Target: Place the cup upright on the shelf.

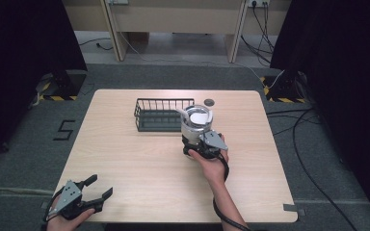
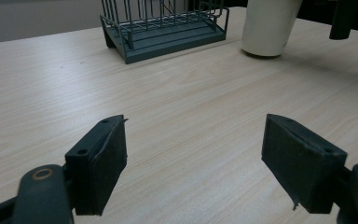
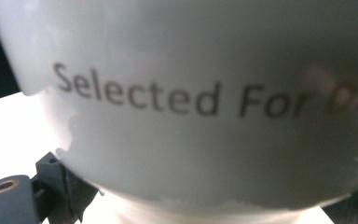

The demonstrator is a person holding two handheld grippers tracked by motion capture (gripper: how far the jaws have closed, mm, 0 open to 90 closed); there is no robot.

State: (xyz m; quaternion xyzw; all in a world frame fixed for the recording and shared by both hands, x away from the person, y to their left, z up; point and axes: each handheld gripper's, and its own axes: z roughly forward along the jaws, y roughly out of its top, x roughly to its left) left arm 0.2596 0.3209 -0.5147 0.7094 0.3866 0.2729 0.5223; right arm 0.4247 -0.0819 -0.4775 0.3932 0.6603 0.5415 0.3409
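A white cup (image 1: 196, 120) printed "Selected For" (image 3: 177, 93) stands on the wooden table (image 1: 139, 163), just right of a dark wire basket (image 1: 160, 114). My right gripper (image 1: 198, 140) is right behind the cup. Its jaws are spread wide on either side of the cup's lower part, and I class it as open. My left gripper (image 1: 101, 186) is open at the table's near left corner with nothing between its fingers (image 2: 98, 163). It faces the wire basket (image 2: 163, 28) and the white cup (image 2: 268, 28) across bare tabletop.
A small dark round object (image 1: 209, 101) lies on the table behind the cup. Cables run over the grey floor at the right, and black curtains hang on both sides. The table's far edge faces a pale wooden bench.
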